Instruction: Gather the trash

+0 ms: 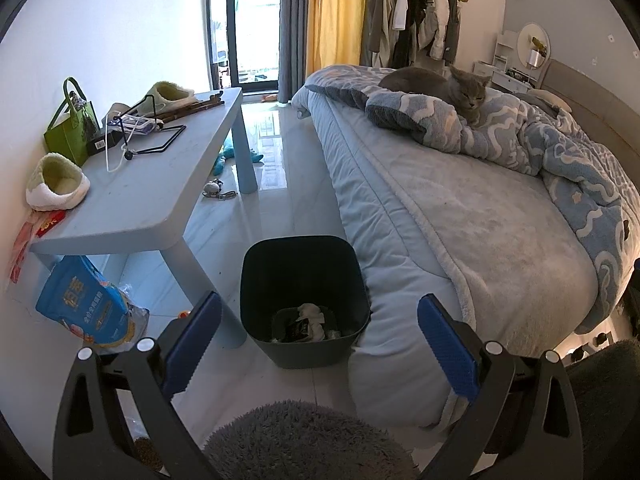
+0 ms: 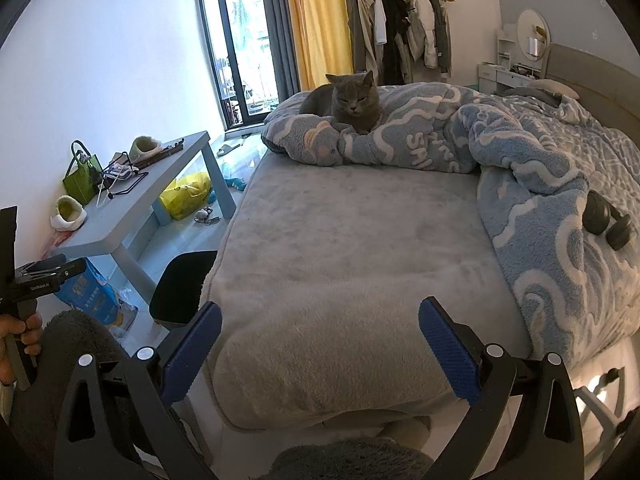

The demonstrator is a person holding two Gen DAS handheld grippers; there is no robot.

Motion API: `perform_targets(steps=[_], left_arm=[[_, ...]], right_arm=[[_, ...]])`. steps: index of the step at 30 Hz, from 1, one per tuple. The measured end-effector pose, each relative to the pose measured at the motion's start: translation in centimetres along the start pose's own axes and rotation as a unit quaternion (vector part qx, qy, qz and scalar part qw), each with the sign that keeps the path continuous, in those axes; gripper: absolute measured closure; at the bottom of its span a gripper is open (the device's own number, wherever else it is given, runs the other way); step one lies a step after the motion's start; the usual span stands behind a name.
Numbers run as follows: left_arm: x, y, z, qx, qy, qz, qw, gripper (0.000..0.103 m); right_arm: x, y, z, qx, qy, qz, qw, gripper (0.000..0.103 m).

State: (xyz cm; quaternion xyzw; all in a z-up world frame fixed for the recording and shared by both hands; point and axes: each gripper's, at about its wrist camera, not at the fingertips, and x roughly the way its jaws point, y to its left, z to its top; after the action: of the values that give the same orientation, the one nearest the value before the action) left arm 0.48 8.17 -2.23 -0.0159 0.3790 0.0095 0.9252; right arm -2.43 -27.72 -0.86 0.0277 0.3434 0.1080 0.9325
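Since both tools hang empty, your next move turns on where the loose trash lies from each.

Bin: the dark bin (image 1: 304,300) stands on the floor in the gap between the near right leg of the bench (image 1: 132,200) and the side of the bed (image 1: 460,216), straight ahead of your left tool (image 1: 318,344) and below it; crumpled paper and a dark wrapper (image 1: 306,322) already lie in its bottom.

Nearer hand: your left is the closer one to the bin; from the right wrist only part of the bin shows, at the bed's left edge.

Likely trash: a yellow plastic bag (image 2: 186,196) lies on the floor under the far end of the bench, well beyond the bin; small bits (image 1: 218,192) lie on the floor by the far leg. I judge these the candidates; none is within reach of either tool now.

Left tool: spread wide, released, touching nothing.

Right tool (image 2: 320,344): spread wide too, holding nothing, pointed over the foot corner of the bed at the grey blanket.

Watch: a cat (image 2: 348,100) sits on the quilt at the far edge of the bed, and headphones (image 2: 606,220) lie on the quilt to your right; neither looks like trash.
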Motion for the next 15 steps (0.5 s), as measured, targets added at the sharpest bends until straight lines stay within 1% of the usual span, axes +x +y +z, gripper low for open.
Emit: perform_targets(steps=[15], left_arm=[[0.05,0.02,-0.08,-0.003,0.000,0.000,1.0000,0.003]], right_arm=[[-0.04,0.05,0.01,0.001,0.000,0.000,1.000,0.003]])
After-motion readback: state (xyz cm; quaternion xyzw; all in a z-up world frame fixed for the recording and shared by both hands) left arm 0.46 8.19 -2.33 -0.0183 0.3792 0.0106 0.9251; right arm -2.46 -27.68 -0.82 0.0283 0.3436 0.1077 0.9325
